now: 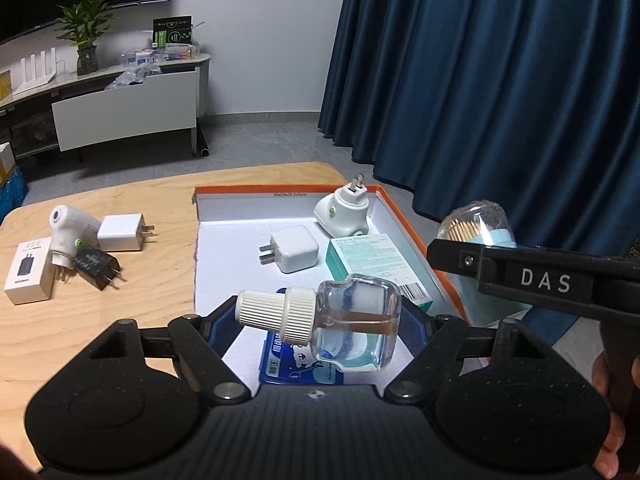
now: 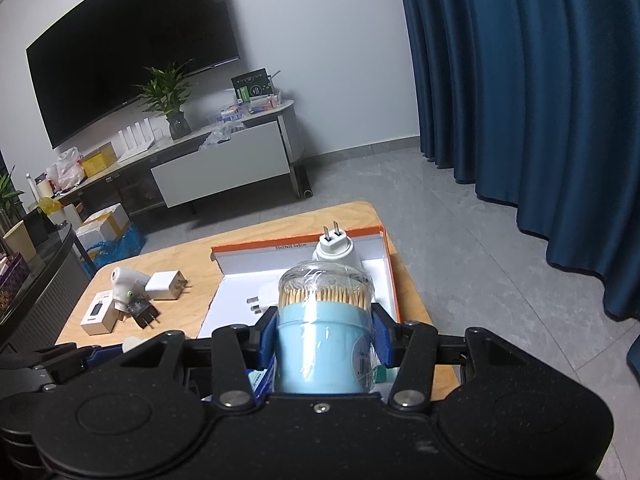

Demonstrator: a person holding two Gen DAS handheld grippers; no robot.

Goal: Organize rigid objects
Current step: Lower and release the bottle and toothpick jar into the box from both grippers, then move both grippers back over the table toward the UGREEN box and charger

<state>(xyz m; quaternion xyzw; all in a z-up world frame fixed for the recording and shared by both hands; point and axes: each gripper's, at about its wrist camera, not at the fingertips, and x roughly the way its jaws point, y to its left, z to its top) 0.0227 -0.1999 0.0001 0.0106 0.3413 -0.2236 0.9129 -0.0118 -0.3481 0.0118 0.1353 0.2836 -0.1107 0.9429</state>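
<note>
Left gripper grips the bottle above the box; right gripper grips the toothpick jar there. Lower each onto bare box floor, then release.

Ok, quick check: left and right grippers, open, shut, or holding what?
Left gripper: shut on the clear liquid bottle, held sideways over the orange-rimmed box.
Right gripper: shut on the blue toothpick jar, held upright.
</note>
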